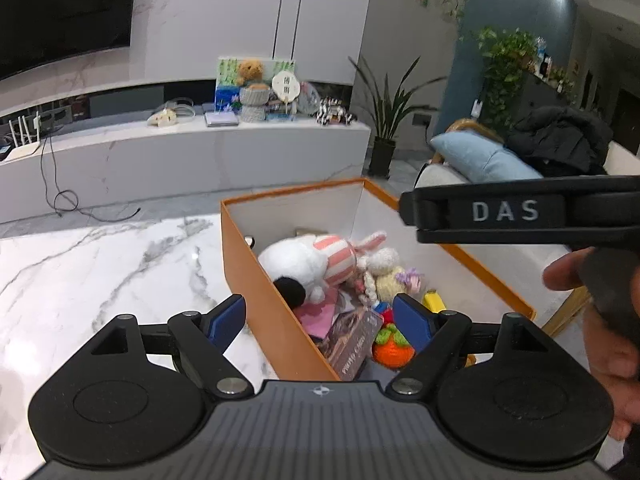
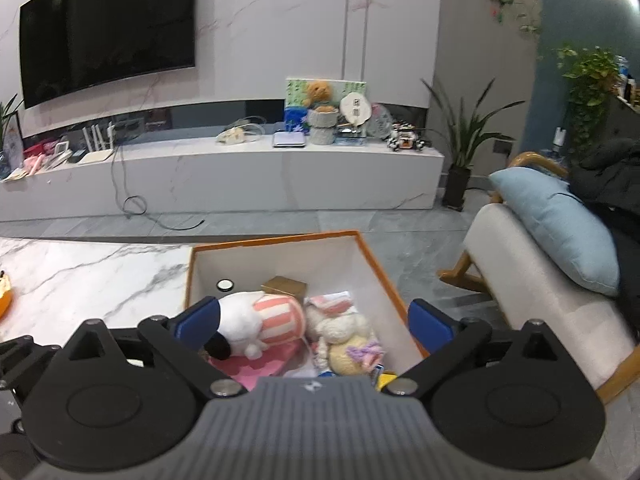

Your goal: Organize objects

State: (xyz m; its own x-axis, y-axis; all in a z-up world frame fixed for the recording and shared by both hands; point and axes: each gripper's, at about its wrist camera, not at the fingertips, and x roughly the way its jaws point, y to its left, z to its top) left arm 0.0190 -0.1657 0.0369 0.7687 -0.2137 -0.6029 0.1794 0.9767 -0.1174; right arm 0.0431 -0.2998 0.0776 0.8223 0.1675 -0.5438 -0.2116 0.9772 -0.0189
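Left claw [image 1: 320,322]: jaws wide apart, nothing between them, straddling the near left wall of the box [image 1: 256,280]. Right claw [image 2: 314,326]: jaws wide apart, empty, above the box [image 2: 376,264]. The box stands at the right edge of the surface [image 1: 100,264]. Inside it: a white plush [image 1: 304,260], a bunny [image 1: 380,264], an orange knit toy [image 1: 392,350], a booklet [image 1: 352,344].
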